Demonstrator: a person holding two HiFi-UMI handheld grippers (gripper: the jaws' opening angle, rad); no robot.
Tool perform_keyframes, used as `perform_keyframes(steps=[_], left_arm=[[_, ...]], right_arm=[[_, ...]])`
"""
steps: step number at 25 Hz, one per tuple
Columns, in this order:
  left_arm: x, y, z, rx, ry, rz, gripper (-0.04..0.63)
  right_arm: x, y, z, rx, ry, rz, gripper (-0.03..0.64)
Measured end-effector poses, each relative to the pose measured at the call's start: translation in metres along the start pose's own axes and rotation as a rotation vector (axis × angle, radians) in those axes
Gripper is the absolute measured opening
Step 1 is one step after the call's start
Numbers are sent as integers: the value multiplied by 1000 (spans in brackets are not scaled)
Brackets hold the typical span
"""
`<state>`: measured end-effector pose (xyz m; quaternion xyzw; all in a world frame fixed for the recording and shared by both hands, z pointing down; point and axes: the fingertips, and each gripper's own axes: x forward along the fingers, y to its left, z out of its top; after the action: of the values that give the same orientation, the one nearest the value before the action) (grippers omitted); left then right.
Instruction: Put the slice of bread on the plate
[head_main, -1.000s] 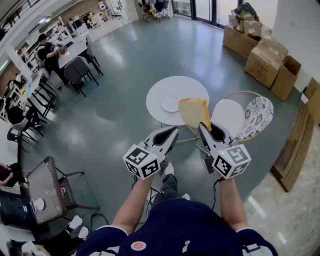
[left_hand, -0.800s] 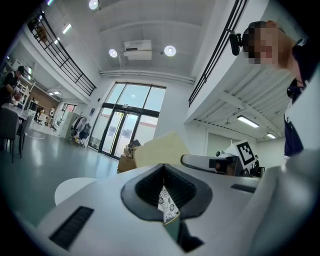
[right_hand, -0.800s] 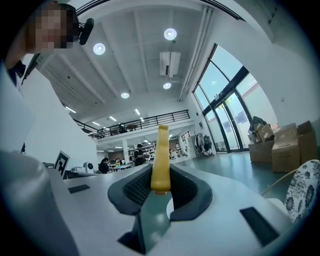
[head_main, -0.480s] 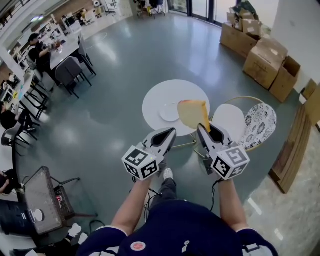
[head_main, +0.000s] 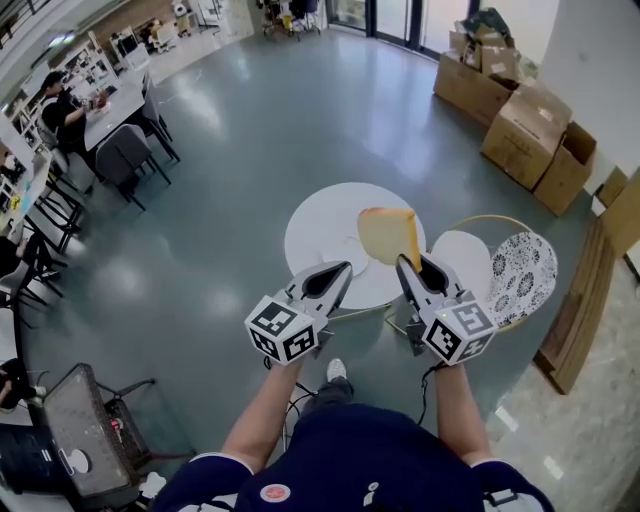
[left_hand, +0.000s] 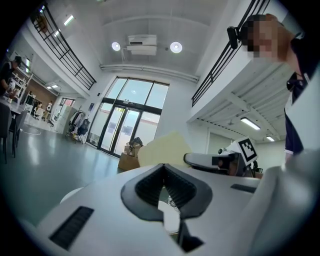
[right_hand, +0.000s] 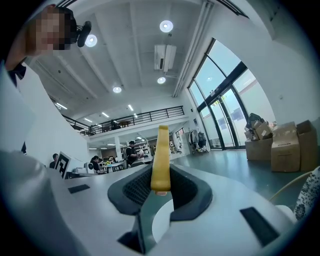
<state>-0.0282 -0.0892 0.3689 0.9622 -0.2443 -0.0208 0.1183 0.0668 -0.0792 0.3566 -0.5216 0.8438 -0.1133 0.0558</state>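
Observation:
A pale yellow slice of bread (head_main: 388, 235) stands on edge in my right gripper (head_main: 407, 263), which is shut on its lower edge. In the right gripper view the bread slice (right_hand: 161, 157) rises edge-on between the dark pads. The bread hangs over the near right part of a round white table (head_main: 320, 215). A small white plate (head_main: 348, 252) lies on that table, partly behind the bread. My left gripper (head_main: 342, 271) is level beside the right one, shut with nothing in it. From the left gripper view the bread (left_hand: 162, 149) shows past the closed jaws.
Right of the table stand a white-seated chair (head_main: 462, 252) and a chair with a patterned cushion (head_main: 522, 265). Cardboard boxes (head_main: 520, 125) are stacked at the far right, wooden boards (head_main: 590, 310) lean at the right edge. Desks with seated people (head_main: 60, 110) line the left.
Both grippers have moved forward together toward the round table, which now lies closer under them. The bread stays gripped in the right gripper; the left jaws stay shut.

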Motion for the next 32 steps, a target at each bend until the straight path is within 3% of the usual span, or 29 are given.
perform_keyframes(steps=[14, 23, 32], left_arm=[[13, 87, 12, -39, 1, -16, 6], [30, 96, 8, -50, 5, 4, 6], [51, 94, 23, -21, -18, 79, 6]], right_arm=[[88, -13, 0, -5, 35, -35, 92], [102, -32, -3, 13, 50, -12, 93], [107, -52, 6, 29, 45, 72, 92]])
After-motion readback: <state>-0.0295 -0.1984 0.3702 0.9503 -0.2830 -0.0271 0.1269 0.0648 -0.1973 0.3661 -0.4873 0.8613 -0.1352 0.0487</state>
